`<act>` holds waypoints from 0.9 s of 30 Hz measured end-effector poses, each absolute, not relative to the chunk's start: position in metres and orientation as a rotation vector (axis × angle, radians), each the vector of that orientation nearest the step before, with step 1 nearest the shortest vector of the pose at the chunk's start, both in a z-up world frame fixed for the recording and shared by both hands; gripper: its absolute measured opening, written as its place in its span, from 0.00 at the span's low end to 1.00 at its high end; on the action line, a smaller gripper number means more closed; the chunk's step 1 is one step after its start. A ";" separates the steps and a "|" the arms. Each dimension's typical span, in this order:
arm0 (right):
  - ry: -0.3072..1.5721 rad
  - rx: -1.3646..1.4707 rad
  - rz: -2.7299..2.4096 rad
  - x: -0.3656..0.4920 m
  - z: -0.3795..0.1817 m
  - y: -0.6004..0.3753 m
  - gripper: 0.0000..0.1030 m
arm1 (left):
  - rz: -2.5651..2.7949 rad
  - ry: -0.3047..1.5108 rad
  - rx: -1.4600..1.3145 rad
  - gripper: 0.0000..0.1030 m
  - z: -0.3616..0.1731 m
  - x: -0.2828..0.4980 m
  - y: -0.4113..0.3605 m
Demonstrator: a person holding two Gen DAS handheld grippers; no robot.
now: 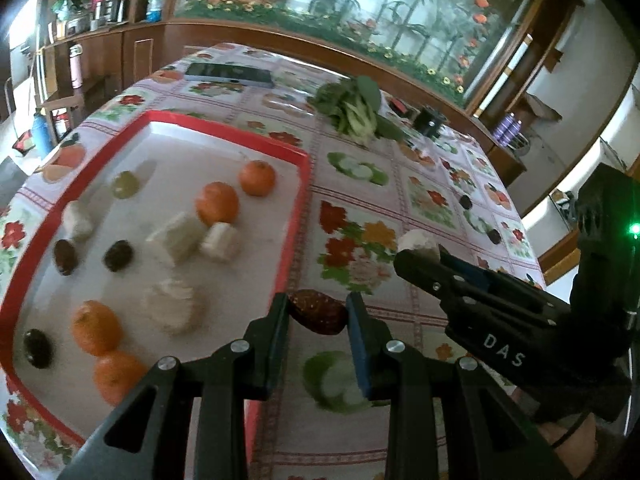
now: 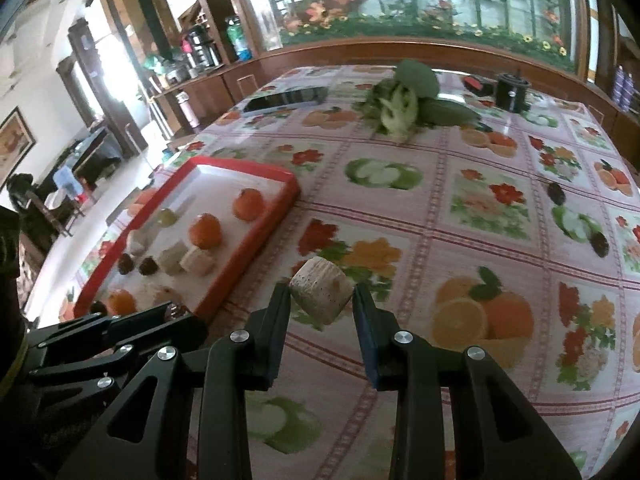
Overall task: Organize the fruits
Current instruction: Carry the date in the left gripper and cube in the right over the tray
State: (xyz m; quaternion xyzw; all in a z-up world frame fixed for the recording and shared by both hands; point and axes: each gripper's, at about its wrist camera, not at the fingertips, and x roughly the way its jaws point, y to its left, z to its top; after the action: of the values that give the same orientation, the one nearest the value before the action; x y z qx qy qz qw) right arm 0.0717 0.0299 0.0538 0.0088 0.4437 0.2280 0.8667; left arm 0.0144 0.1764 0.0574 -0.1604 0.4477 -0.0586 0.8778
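Your left gripper (image 1: 318,316) clamps a dark brown oval fruit (image 1: 318,312) beside the red-rimmed tray (image 1: 298,216); your right gripper (image 2: 322,300) clamps a pale speckled chunk (image 2: 322,294)

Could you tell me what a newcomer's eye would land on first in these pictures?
Probably the red tray on the left of the floral tablecloth, dotted with oranges, dark fruits and pale chunks. Next, each tool carries a piece: the left tool a dark red fruit, the right tool a pale chunk.
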 end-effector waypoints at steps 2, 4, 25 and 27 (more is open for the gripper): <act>0.929 0.025 0.488 0.070 0.055 0.034 0.31 | -0.106 0.931 -0.340 0.31 0.057 0.012 0.182; 0.934 0.030 0.498 0.069 0.056 0.037 0.31 | -0.094 0.931 -0.346 0.31 0.058 0.009 0.188; 0.933 -0.003 0.630 0.050 0.068 0.098 0.31 | 0.054 0.895 -0.384 0.31 0.062 -0.025 0.252; 0.932 -0.014 0.647 0.048 0.068 0.104 0.31 | 0.078 0.893 -0.391 0.31 0.061 -0.028 0.262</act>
State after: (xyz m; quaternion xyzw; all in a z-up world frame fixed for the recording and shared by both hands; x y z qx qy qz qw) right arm 0.0478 0.1043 0.0683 -0.0068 0.4416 0.3063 0.8433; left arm -0.0282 0.2618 0.0614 -0.1878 0.4288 0.0375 0.8829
